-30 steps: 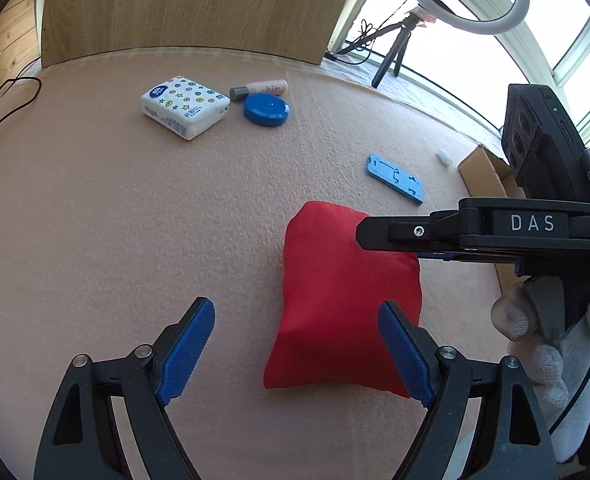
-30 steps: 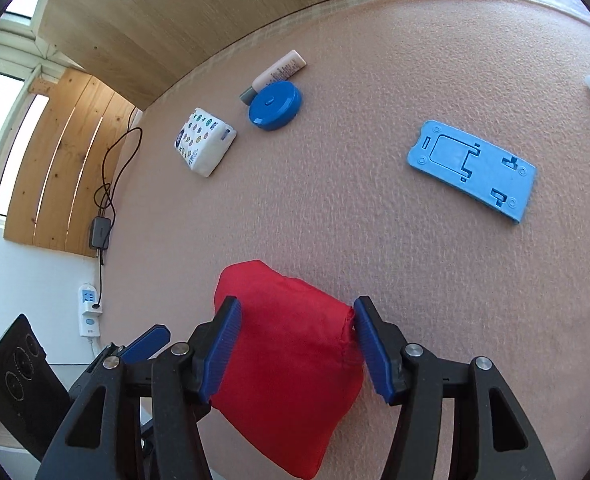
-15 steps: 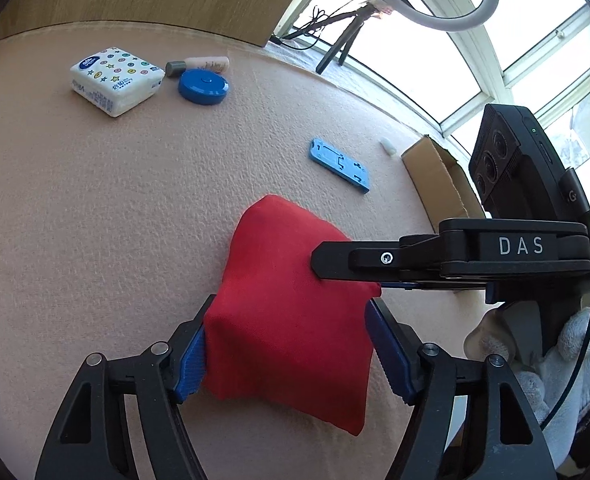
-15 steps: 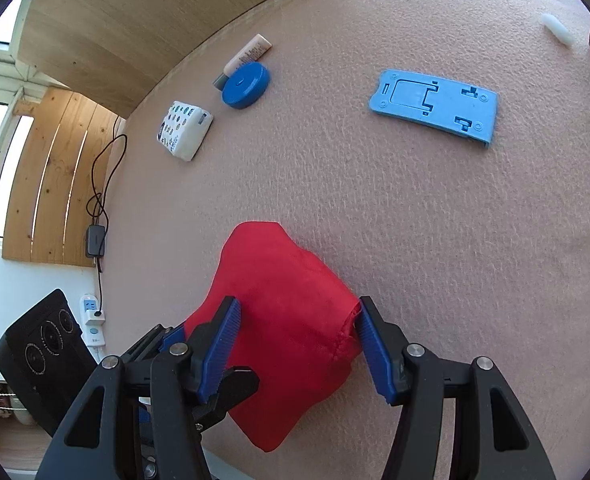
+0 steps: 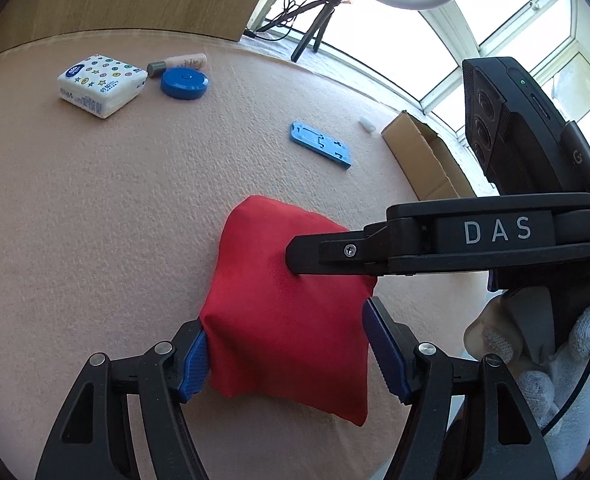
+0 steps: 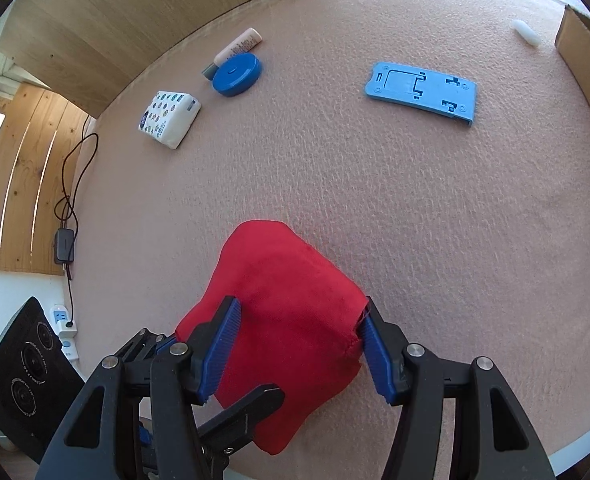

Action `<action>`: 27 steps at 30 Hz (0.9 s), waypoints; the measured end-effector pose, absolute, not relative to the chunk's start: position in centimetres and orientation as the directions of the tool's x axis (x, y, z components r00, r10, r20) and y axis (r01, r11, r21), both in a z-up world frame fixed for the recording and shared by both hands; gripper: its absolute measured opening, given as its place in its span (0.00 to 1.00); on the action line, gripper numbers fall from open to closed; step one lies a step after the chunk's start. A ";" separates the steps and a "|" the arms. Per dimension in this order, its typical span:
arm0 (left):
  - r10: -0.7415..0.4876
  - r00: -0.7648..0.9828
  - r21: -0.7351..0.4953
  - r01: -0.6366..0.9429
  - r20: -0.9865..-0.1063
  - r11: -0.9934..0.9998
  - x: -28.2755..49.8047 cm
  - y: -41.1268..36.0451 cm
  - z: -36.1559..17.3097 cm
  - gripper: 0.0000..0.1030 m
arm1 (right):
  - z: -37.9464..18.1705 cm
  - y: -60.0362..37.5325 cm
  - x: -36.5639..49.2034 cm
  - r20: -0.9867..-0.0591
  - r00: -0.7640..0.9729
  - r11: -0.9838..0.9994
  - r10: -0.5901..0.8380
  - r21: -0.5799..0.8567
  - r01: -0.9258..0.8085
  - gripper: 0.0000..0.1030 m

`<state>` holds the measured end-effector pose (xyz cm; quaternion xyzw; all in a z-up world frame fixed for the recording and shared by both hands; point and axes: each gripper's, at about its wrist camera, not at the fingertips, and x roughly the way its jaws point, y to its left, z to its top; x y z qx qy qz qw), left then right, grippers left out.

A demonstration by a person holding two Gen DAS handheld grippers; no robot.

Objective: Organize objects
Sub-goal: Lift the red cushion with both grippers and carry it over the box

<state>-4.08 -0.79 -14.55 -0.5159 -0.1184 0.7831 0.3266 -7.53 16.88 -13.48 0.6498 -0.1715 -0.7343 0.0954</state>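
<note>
A red fabric bean bag [image 5: 279,280] [image 6: 287,280] lies on the beige felt table [image 5: 95,220], held from two sides. My left gripper [image 5: 287,352] has its jaws closing, and both blue pads touch the bag's near corners. Across the bag's far side lies one black finger [image 5: 335,252] of the right gripper. In the right wrist view my right gripper [image 6: 297,348] is shut on the bag, its pads pressing into the cloth. One left finger [image 6: 251,404] pokes in below it.
At the far left sit a patterned tissue pack [image 5: 101,84], a blue round case [image 5: 185,84] and a small tube [image 5: 179,64]. A flat blue plastic plate [image 5: 320,150] and a white cap [image 5: 367,125] lie before a cardboard box [image 5: 423,156]. A gloved hand [image 5: 535,384] shows at right.
My left gripper's jaws came together from wide open beside the bag until both pads touch it. The right gripper kept its grip and shifted a little sideways.
</note>
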 end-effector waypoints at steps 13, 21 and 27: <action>0.654 -0.227 -0.539 -0.409 -0.722 -0.737 -3.5 -0.9 -14.5 0.70 | -12.9 15.5 -6.2 -0.946 -0.123 -0.940 -0.301 0.316 -0.130 0.56; 0.658 -0.216 -0.539 -0.422 -0.721 -0.729 -3.3 -0.4 -14.4 0.70 | -12.5 14.6 -5.7 -0.952 -0.133 -0.951 -0.275 0.290 -0.108 0.56; 0.643 -0.215 -0.518 -0.432 -0.736 -0.738 -3.2 0.1 -14.7 0.70 | -13.0 15.2 -5.4 -0.950 -0.118 -0.943 -0.290 0.305 -0.135 0.59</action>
